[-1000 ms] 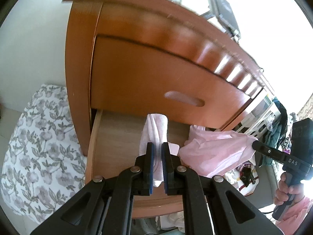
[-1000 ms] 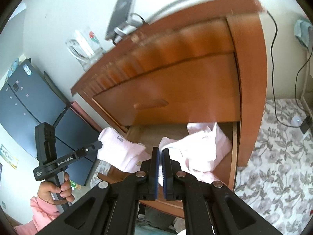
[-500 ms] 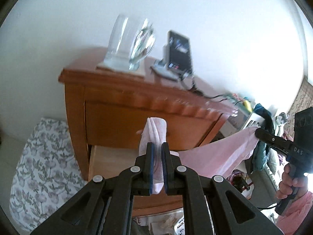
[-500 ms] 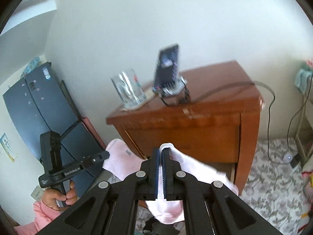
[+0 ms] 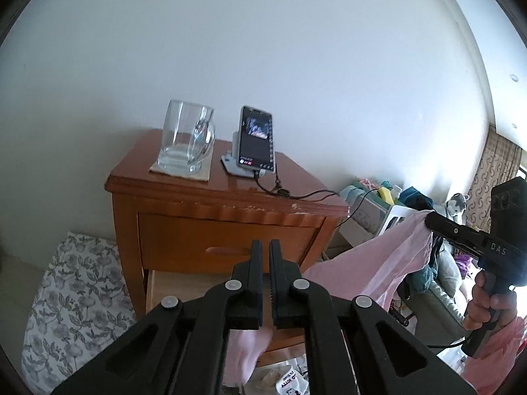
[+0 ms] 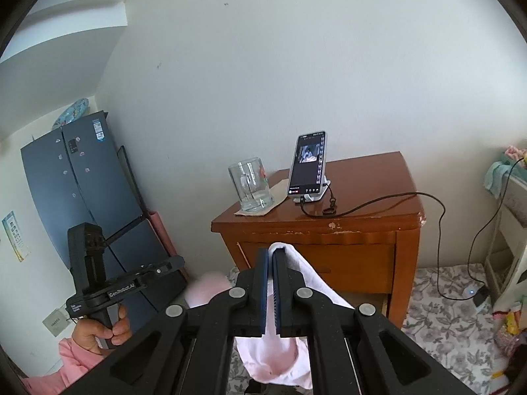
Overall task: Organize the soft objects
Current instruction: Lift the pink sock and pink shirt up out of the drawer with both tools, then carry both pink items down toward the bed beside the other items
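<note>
Both grippers, left (image 5: 266, 247) and right (image 6: 273, 255), are clenching one pale pink soft cloth (image 5: 392, 263) above the wooden nightstand's open drawer (image 5: 154, 291); folding likely follows.

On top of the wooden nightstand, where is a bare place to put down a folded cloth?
The nightstand is bare on its right half, between the phone stand and the right edge; only the cable crosses there. The left half is crowded by the glass mug on its coaster and the phone.
</note>
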Demonstrator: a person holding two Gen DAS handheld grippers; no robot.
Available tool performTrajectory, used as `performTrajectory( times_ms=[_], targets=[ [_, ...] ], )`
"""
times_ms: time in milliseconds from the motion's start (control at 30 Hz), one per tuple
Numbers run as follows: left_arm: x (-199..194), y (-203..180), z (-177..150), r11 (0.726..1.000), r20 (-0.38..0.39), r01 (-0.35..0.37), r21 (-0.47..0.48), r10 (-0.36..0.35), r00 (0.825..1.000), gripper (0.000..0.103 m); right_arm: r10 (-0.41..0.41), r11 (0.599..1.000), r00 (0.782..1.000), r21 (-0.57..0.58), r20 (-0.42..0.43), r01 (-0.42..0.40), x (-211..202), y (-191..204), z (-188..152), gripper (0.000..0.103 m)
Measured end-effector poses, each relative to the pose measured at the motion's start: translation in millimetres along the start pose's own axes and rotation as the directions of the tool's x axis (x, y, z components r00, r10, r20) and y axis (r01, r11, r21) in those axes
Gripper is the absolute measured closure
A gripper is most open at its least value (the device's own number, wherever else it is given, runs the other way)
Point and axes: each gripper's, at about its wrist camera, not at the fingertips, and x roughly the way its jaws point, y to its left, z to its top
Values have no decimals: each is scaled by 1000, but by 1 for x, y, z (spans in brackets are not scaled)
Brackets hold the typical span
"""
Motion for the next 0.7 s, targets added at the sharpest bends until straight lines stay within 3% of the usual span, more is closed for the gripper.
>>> performTrajectory(
  times_ms=[133, 400, 700],
  targets=[
    [-4, -5, -11, 1000, -21, 15, -1, -15, 1000, 100, -7, 1000, 999, 4, -38, 7, -3, 4, -14, 100],
    [21, 9, -51, 998, -139, 19, -61, -27, 990, 100, -14, 1000, 988, 22, -155, 17, 13, 0, -56, 100],
    [50, 25, -91, 996, -243, -27, -87, 5, 970, 100, -38, 998, 941, 36, -337, 53, 61, -16, -114, 100]
  ],
)
